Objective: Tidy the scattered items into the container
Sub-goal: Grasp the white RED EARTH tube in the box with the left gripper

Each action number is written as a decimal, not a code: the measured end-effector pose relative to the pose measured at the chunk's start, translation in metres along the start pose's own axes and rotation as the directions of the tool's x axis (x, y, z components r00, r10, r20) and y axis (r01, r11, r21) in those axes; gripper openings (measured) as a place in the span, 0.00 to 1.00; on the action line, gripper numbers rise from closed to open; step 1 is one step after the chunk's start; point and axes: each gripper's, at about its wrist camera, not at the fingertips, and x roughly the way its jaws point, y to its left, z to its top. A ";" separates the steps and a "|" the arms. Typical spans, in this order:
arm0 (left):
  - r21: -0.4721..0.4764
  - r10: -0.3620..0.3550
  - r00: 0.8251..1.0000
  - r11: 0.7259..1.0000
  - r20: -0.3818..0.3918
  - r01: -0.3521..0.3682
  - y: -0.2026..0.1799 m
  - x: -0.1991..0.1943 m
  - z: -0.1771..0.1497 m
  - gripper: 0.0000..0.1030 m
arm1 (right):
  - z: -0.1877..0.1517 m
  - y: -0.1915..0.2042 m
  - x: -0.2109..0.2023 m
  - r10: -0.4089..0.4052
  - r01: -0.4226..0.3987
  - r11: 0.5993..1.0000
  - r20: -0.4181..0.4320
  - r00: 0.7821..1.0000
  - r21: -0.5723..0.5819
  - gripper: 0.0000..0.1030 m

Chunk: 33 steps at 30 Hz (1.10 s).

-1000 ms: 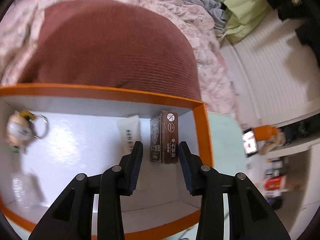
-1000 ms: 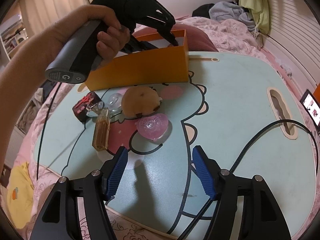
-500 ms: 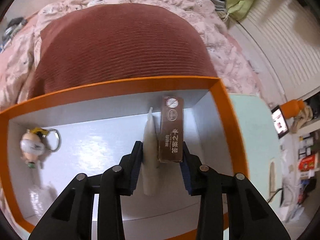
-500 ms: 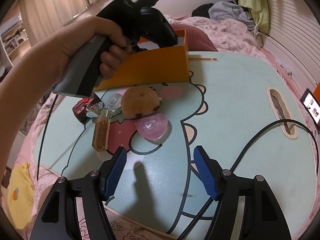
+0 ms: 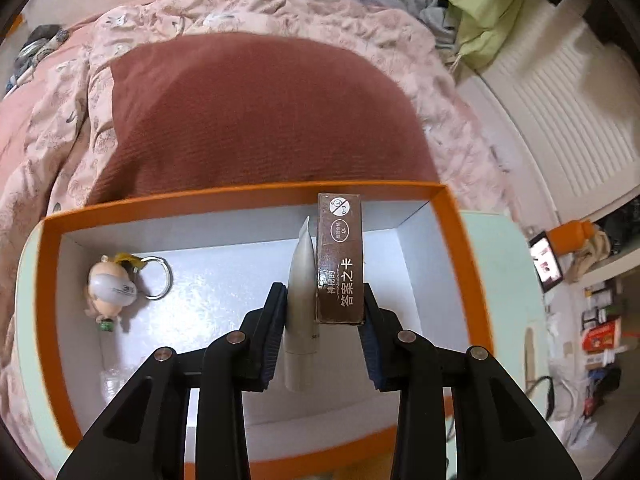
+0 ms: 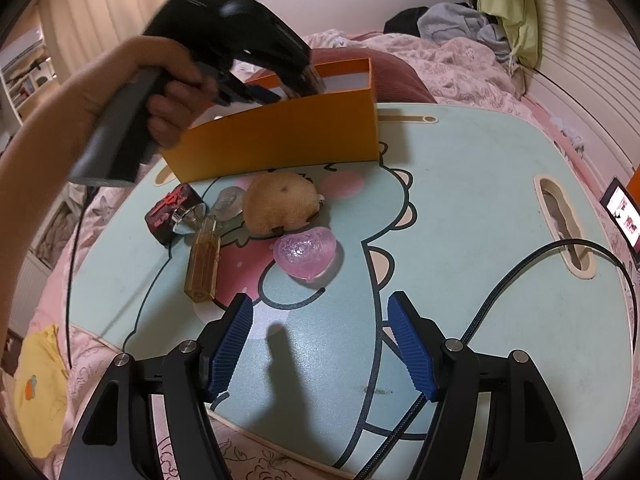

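In the left wrist view my left gripper (image 5: 324,320) is shut on two things at once: a brown card box (image 5: 340,256) and a white tube (image 5: 300,300), pressed side by side between the pads over the orange container (image 5: 240,196). A small figure keychain (image 5: 110,292) lies on the container's white floor at the left. My right gripper (image 6: 320,320) hangs open above the table (image 6: 460,200), nothing between its fingers. Ahead of it lie a pink clear heart (image 6: 306,254), a tan plush (image 6: 280,204), an amber bottle (image 6: 204,256) and a dark red box (image 6: 170,212).
A person's hand (image 6: 172,100) holds the left gripper over the orange container (image 6: 280,140). A black cable (image 6: 500,292) curves across the table's right side. A lit phone (image 6: 622,212) stands off the right edge. A maroon pillow (image 5: 260,112) and pink bedding lie behind the container.
My left gripper's pads have closed on the brown box and the white tube, which were loose in the container, and it has rolled and drawn back a little. The right gripper has stayed put.
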 end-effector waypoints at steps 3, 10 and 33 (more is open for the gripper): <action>-0.013 0.024 0.999 1.000 -0.046 -0.025 0.009 0.004 -0.002 0.37 | 0.000 0.001 0.000 -0.003 0.003 1.000 -0.002 1.000 -0.005 0.68; -0.070 -0.011 0.997 0.998 -0.080 0.006 0.029 0.020 -0.015 0.38 | 0.000 0.000 0.001 -0.003 0.003 1.000 -0.004 1.000 -0.010 0.69; -0.096 -0.095 0.995 0.991 -0.010 0.094 0.010 0.007 -0.007 0.38 | 0.001 0.000 0.001 0.005 -0.005 1.000 -0.004 1.000 -0.005 0.70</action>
